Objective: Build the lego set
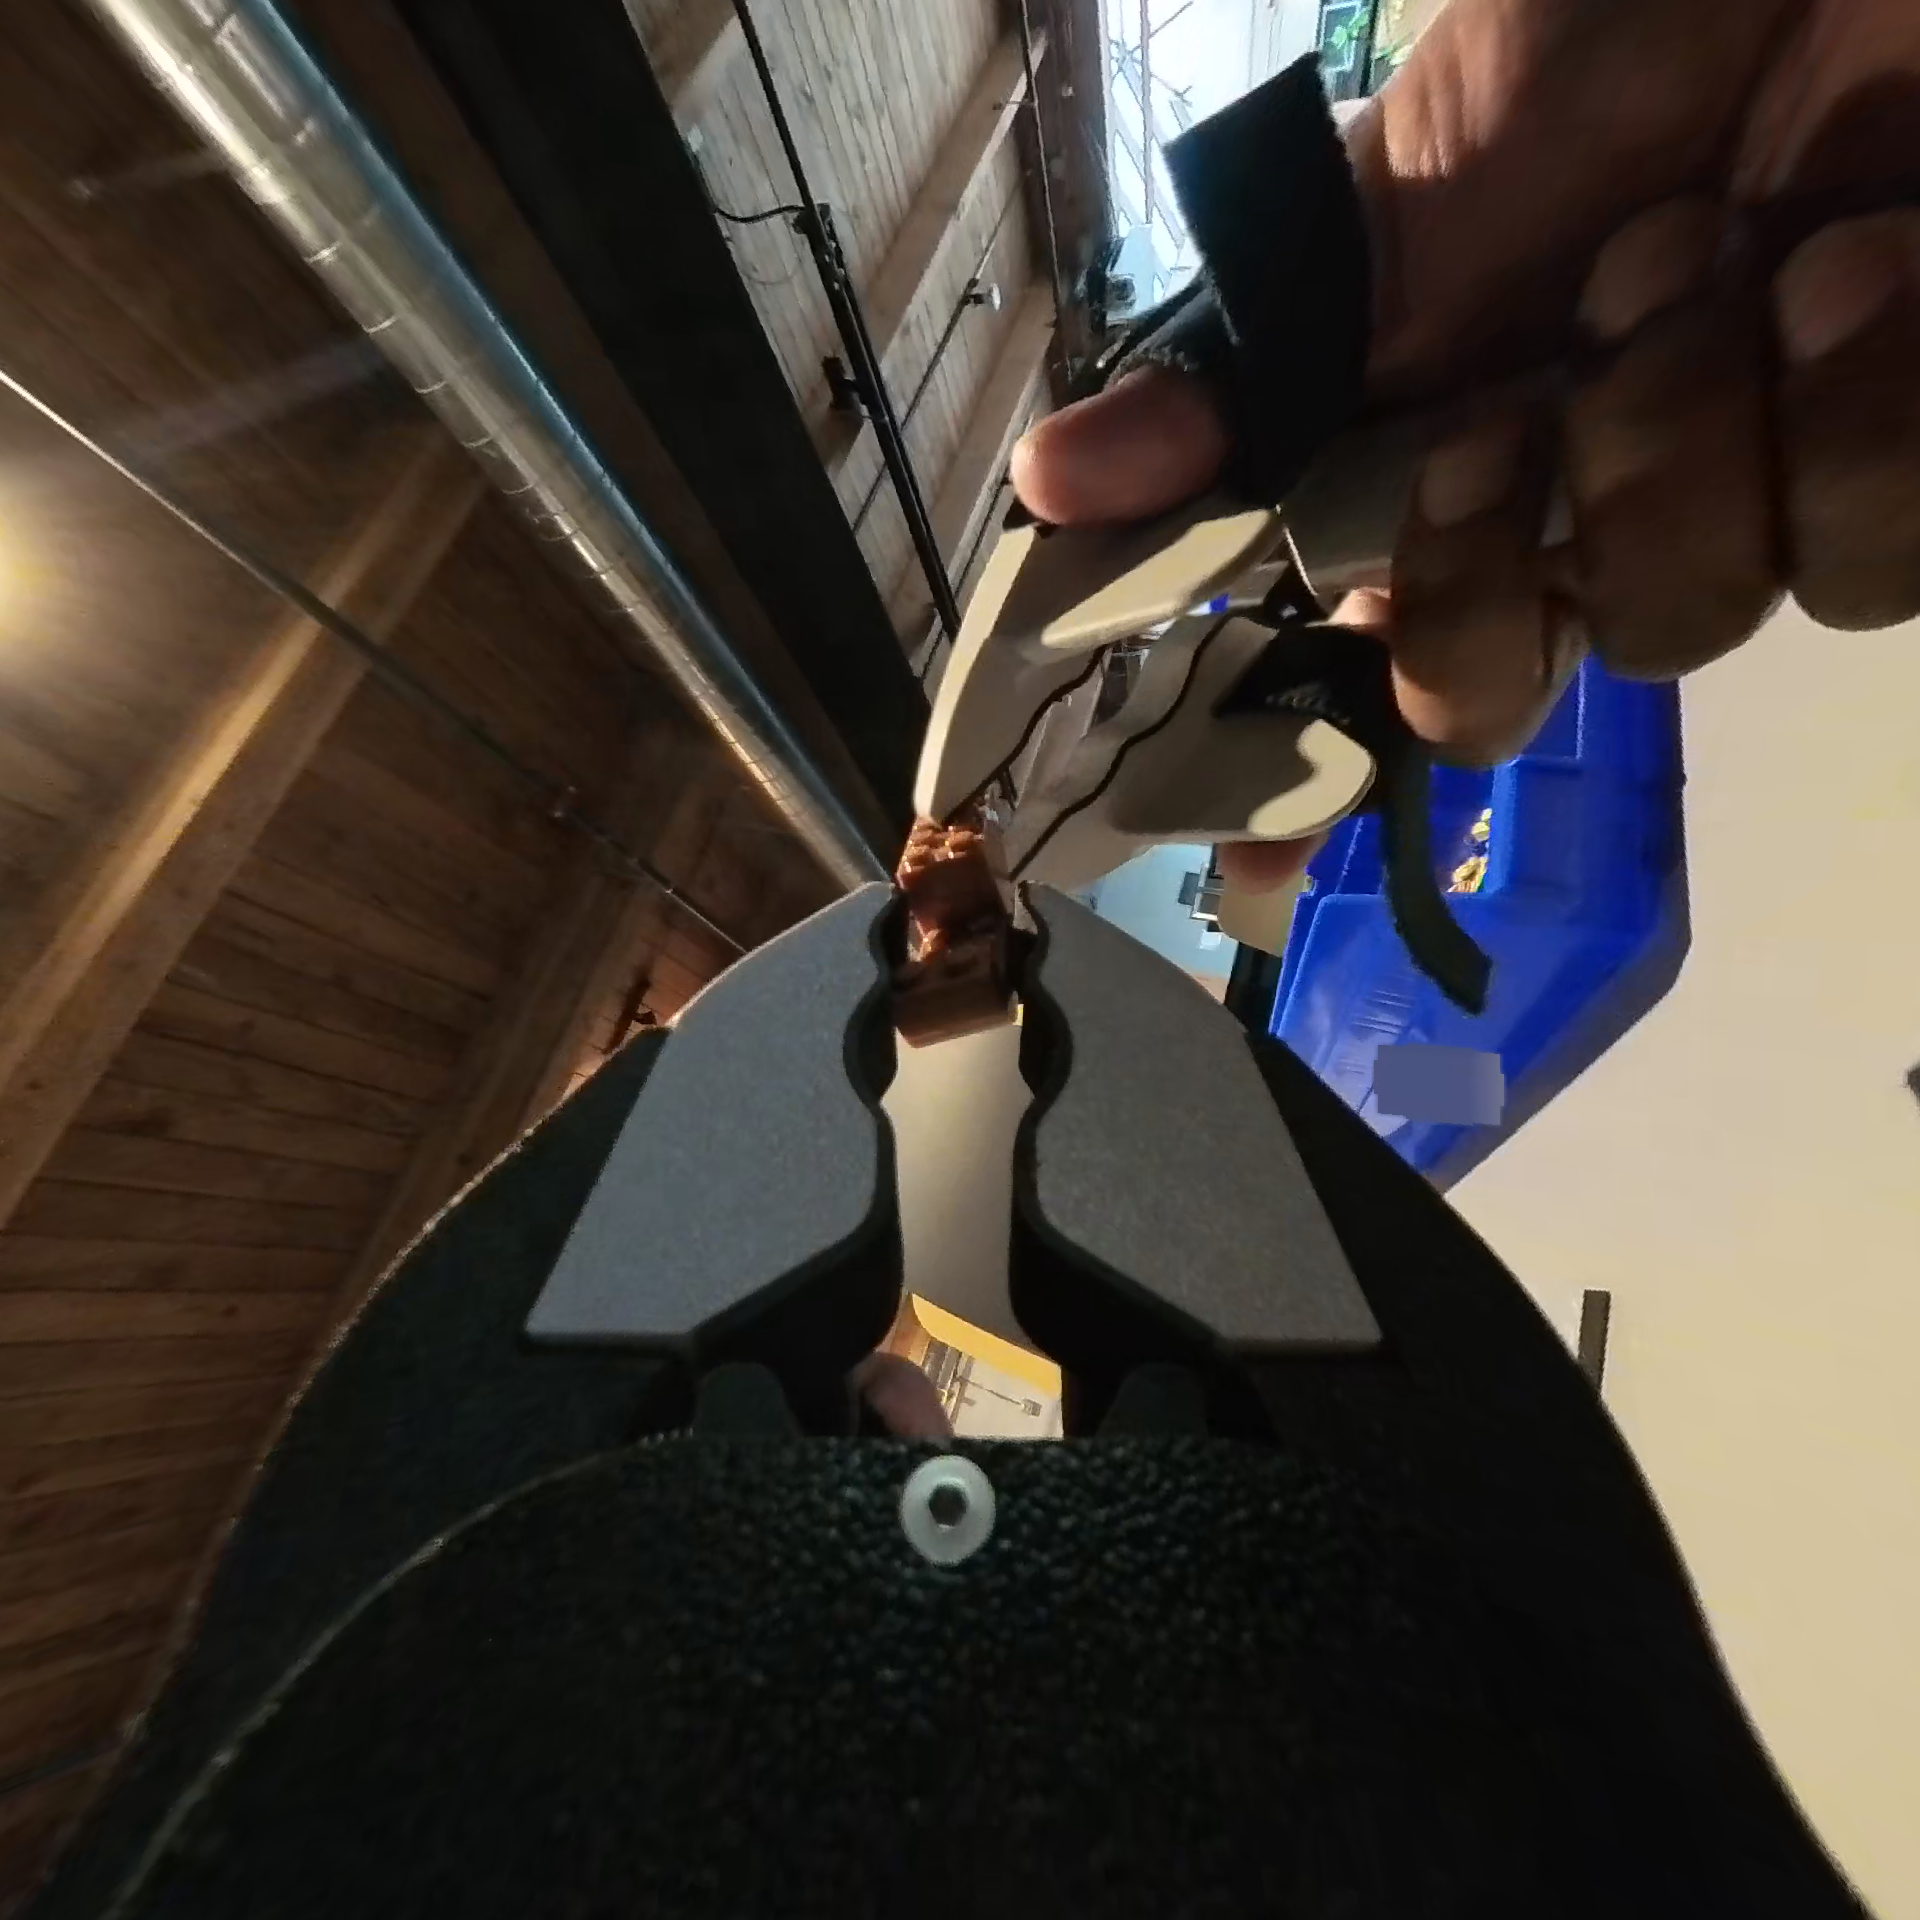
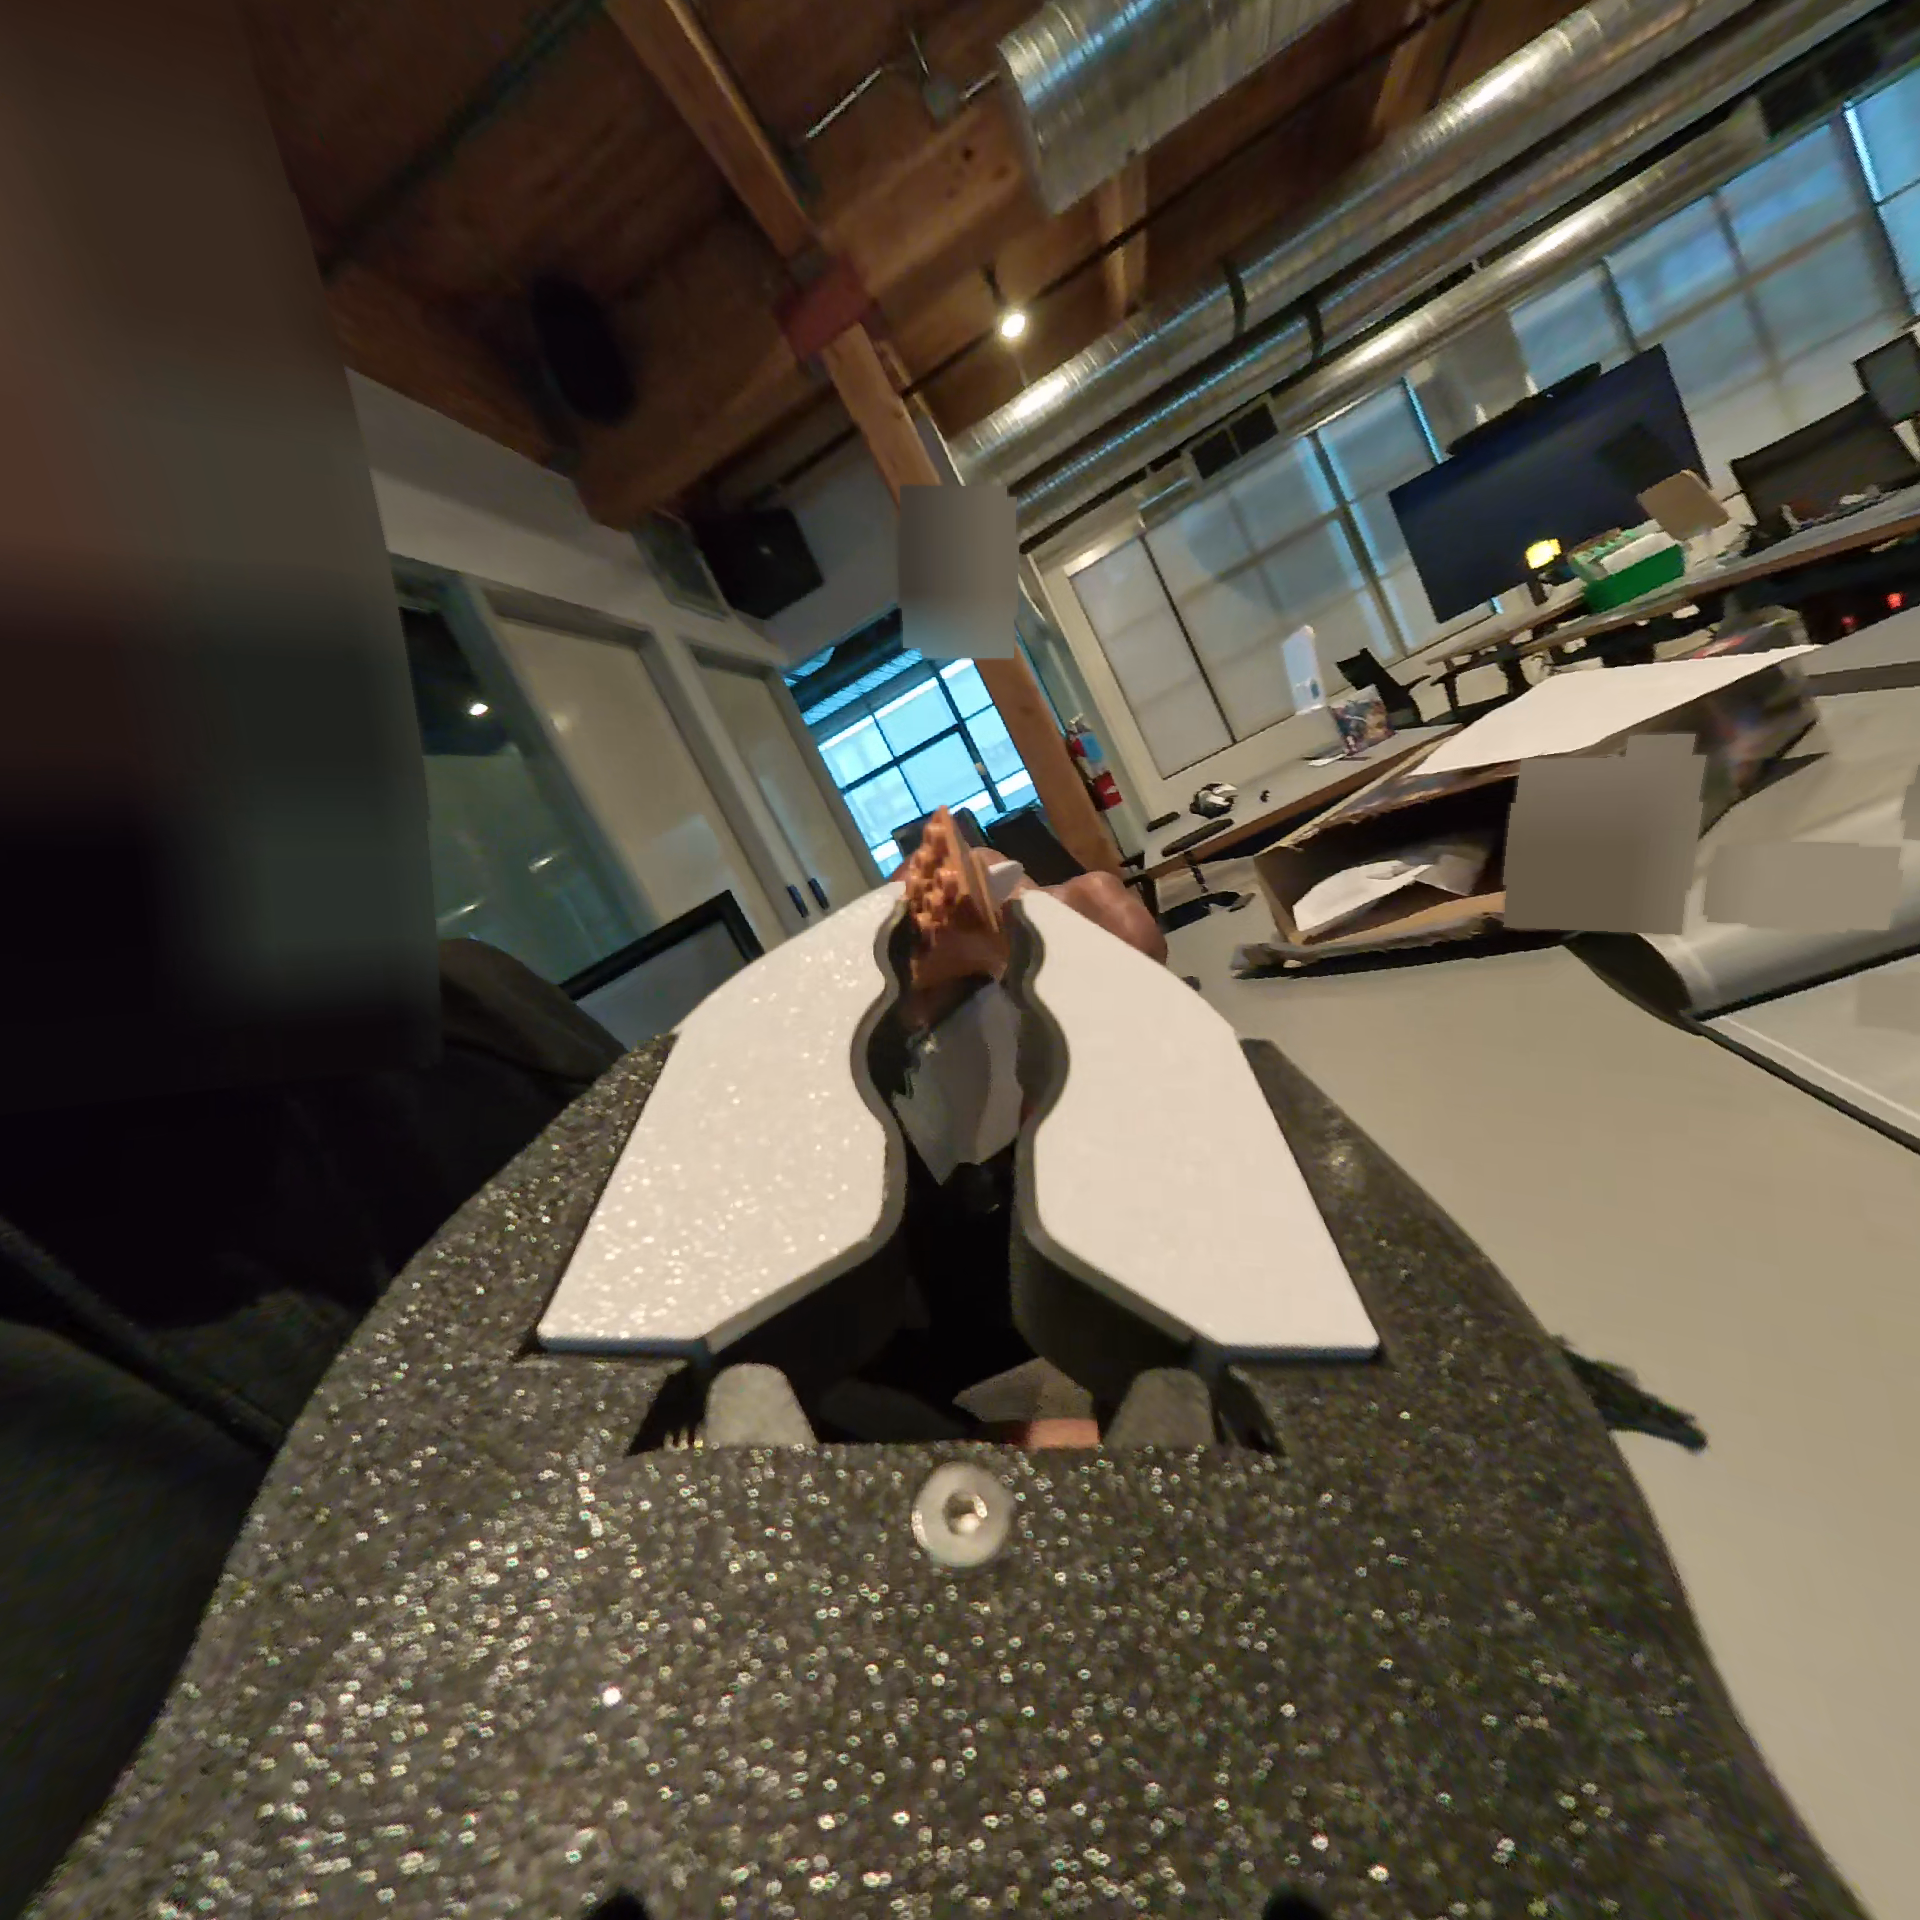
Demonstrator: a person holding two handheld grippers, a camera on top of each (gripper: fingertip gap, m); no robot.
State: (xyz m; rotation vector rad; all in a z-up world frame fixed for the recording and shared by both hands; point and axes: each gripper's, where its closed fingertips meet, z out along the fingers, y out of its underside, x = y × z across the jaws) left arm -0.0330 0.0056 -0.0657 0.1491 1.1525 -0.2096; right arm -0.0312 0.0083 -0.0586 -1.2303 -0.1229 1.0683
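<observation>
A small brown lego assembly (image 1: 951,935) is held up in the air between both grippers. My left gripper (image 1: 956,914) is shut on its lower part. My right gripper (image 1: 971,816) comes in from the upper right of the left wrist view, held by a person's hand (image 1: 1621,343), with its tips closed on the assembly's top. In the right wrist view the right gripper (image 2: 951,914) is shut on the brown studded piece (image 2: 948,883), and the left gripper's grey fingers (image 2: 971,1081) show behind, in the gap between its own fingers.
A blue plastic bin (image 1: 1507,935) with small parts stands on the pale table (image 1: 1714,1351). In the right wrist view an open cardboard box (image 2: 1455,831) and a booklet (image 2: 1766,1029) lie on the grey table (image 2: 1507,1195).
</observation>
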